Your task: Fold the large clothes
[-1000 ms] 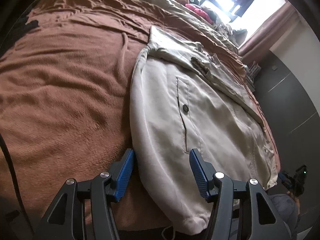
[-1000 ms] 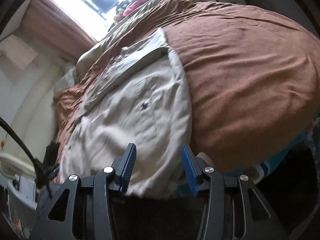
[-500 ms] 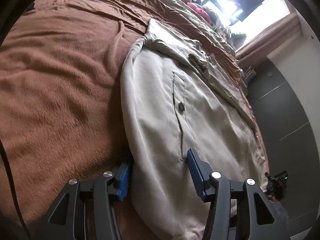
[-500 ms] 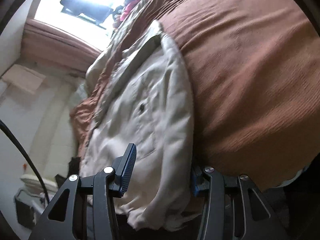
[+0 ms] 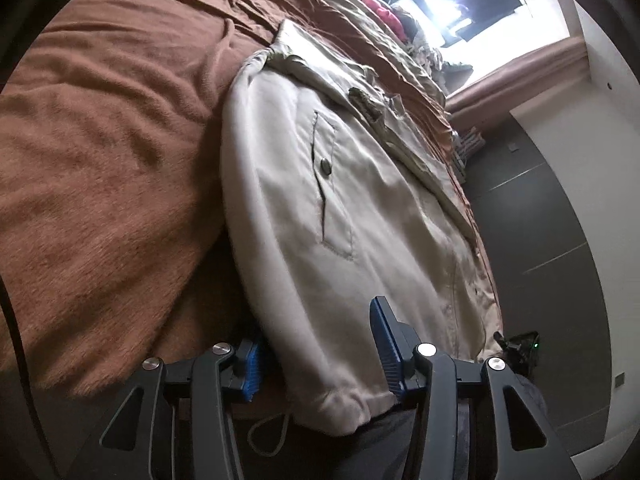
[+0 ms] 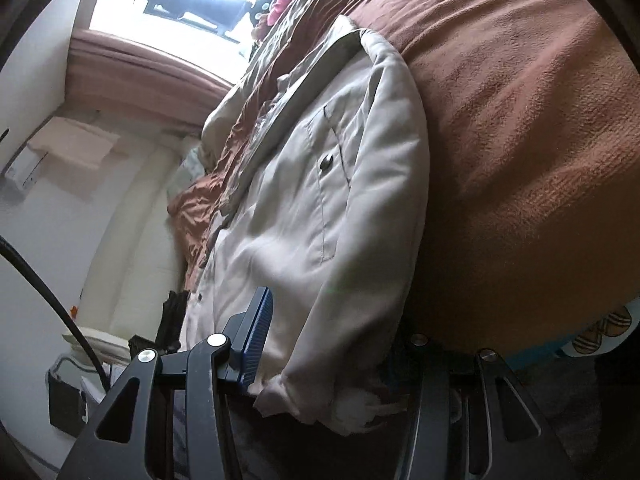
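Note:
A beige jacket [image 5: 360, 200] [image 6: 320, 200] lies spread on a brown blanket [image 5: 100, 160] [image 6: 520, 120] over the bed, hem toward me. My left gripper [image 5: 316, 324] straddles the hem's left corner. One blue pad [image 5: 250, 368] is tucked under the jacket's edge and the other pad [image 5: 384, 340] sits above the cloth. Its jaws are closing and still stand wide apart. My right gripper [image 6: 332, 320] straddles the hem's right corner. Its left pad [image 6: 256, 328] rests over the fabric, and the other finger is hidden under the jacket's edge.
A drawstring loop [image 5: 268, 436] hangs from the hem. Pink and mixed clothes [image 5: 384, 12] pile up at the far end under a bright window. A dark panelled wall [image 5: 540, 220] runs along the right. A black cable [image 6: 40, 272] crosses beside a cream padded surface [image 6: 132, 220].
Both grippers came down and forward onto the hem. The left one's jaws narrowed and its left finger slid under the jacket's edge. The right one's right finger went out of sight beneath the jacket.

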The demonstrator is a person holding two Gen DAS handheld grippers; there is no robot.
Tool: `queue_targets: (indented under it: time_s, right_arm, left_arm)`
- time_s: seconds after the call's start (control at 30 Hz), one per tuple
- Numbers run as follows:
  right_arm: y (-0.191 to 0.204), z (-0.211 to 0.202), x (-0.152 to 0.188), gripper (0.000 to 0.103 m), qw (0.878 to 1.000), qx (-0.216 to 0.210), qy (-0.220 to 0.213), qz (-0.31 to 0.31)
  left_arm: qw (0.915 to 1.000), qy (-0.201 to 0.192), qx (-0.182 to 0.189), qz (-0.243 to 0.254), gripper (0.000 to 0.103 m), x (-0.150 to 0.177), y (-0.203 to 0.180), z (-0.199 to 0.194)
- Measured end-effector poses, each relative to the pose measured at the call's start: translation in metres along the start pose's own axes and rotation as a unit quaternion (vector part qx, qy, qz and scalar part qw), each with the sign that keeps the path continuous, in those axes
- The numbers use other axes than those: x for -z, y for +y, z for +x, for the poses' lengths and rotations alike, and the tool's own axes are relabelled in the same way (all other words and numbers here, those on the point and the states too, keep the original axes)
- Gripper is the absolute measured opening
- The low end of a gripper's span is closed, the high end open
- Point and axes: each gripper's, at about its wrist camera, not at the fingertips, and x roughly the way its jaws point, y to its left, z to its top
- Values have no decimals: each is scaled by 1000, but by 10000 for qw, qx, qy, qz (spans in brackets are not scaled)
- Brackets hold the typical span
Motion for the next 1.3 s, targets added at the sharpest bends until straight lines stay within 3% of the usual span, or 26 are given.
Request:
queue_targets:
  time_s: [0.07, 0.13, 0.3, 0.4, 0.47, 0.5, 0.57, 1.0, 1.3]
  right_arm:
    - [3, 3, -1, 44, 9998, 84, -199, 20]
    - [5, 8, 1, 44, 9994, 111, -329, 79]
    - [9, 15, 12, 30, 9993, 226, -271, 110]
    - [11, 17, 18, 24, 9995, 246, -190, 78]
    - [13, 17, 17, 14, 9992, 337, -212, 26]
    - [14, 15, 17, 11, 9991, 318, -272, 65]
    - [14, 2, 16, 4, 9987, 64, -453, 214]
    - [99, -51, 20, 1, 9930, -615, -909, -428]
    - [122, -109, 46, 1, 9848, -968, -1179, -826]
  left_arm:
    - [10000, -76, 19, 2, 50, -3, -3, 5]
    - [9995, -126, -234, 180, 50, -6, -8, 10]
    - [9991, -75, -353, 244, 43, -2, -9, 14]
    - [9990, -22, -364, 244, 35, 5, -5, 10]
    - [9989, -29, -395, 236, 18, 8, -2, 8]
    - [9988, -35, -429, 240, 15, 8, -1, 6]
    - [9985, -158, -431, 315, 10, 8, -5, -1]
    - [9931, -1026, -82, 555, 5, -9, -46, -85]
    - [9839, -1516, 138, 938, 4, 1, -88, -157]
